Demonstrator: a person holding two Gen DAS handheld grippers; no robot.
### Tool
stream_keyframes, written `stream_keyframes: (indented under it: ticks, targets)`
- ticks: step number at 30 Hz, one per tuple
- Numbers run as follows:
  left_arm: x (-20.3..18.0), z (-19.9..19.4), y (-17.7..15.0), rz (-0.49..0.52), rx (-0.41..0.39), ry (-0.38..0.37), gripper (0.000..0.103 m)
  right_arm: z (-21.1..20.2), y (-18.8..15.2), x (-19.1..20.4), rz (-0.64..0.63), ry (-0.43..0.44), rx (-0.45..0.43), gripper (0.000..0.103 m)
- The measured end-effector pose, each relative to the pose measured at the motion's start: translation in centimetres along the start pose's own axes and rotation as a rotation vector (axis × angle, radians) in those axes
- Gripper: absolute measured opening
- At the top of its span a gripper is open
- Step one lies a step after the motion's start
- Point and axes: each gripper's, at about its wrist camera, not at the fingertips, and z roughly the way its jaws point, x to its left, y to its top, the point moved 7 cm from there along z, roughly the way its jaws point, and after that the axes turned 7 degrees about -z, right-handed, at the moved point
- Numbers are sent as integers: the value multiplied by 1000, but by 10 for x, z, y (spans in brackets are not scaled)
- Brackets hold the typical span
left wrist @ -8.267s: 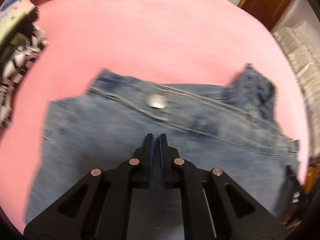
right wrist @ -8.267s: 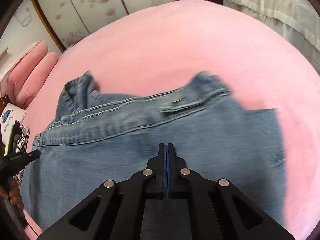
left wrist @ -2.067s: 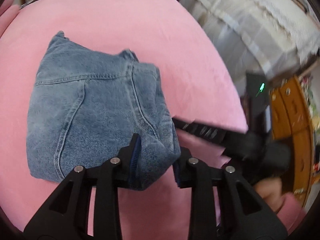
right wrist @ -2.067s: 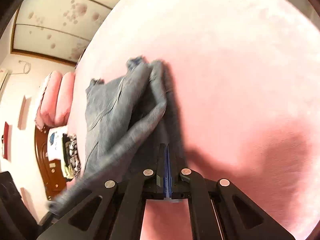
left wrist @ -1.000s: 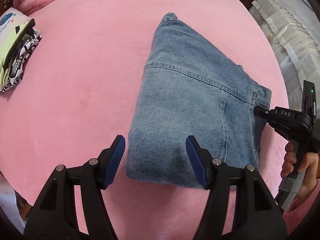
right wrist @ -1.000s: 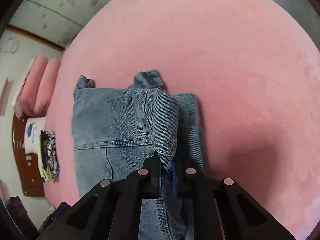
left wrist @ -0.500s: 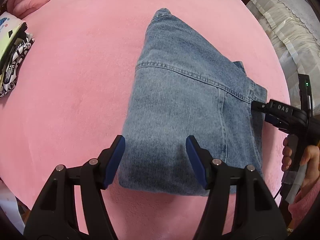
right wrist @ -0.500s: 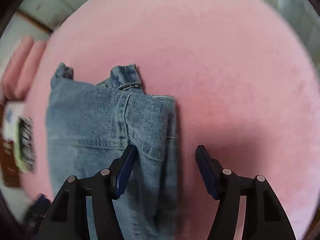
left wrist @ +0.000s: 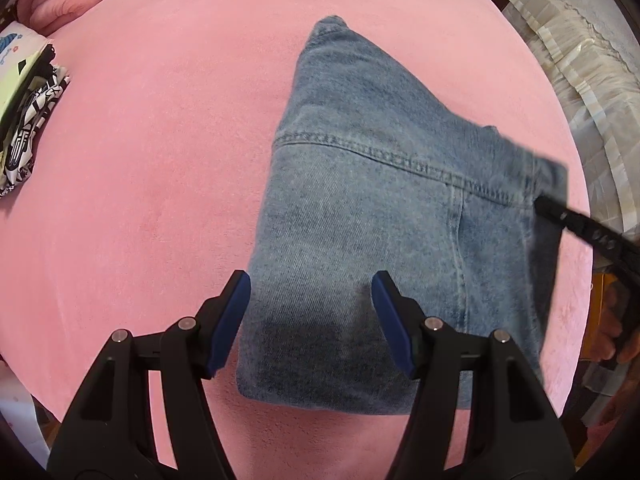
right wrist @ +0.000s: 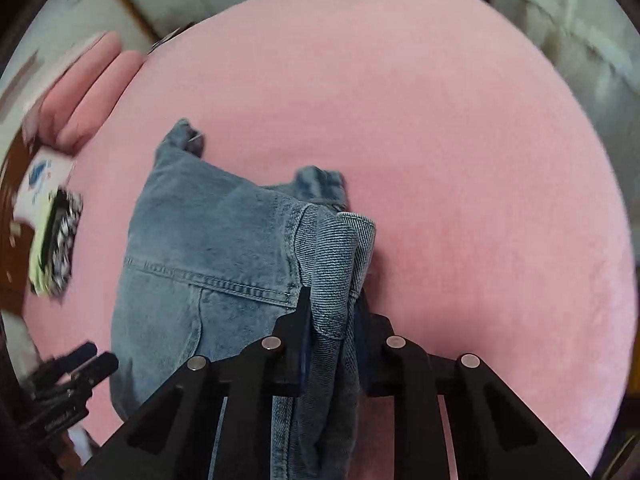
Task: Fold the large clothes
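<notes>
Left wrist view: folded blue jeans [left wrist: 372, 216] are seen lying on a pink blanket [left wrist: 160, 160] that covers a bed. The left gripper [left wrist: 310, 320] is held above the near folded edge of the jeans, its blue-padded jaws spread wide with nothing pinched between them. At the jeans' right edge, the right gripper [left wrist: 538, 202] is seen, with the person's hand [left wrist: 616, 332] on its handle. A stack of folded patterned clothes [left wrist: 24, 112] is seen at the far left. Right wrist view: the right gripper [right wrist: 332, 332] has just been closing, and a thick folded edge of the jeans [right wrist: 208, 256] is clamped between its jaws. Pink pillows [right wrist: 88, 88] are seen at upper left.
</notes>
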Motion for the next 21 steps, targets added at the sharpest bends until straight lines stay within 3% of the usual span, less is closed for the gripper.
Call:
stream_keyframes:
  ticks: [6,10,14,17,21]
  targets:
    - [-11,6,-3,-1,11,-2,60,-23,32,23,-134,-31,-105,17]
    - [-18,12,-2,-3,22,-1,60,6,49,0,-44,-16,-48,17]
    - [-24,24,-5,21,76,3,60,51,33,-30,38,-72,75,18]
    - [-28,30,-7,49,86,18,60,40,27,-31,77,-90,38,20]
    - [-33,31,-8,55,91,10,60,19,16,-29,33,-159,36,22]
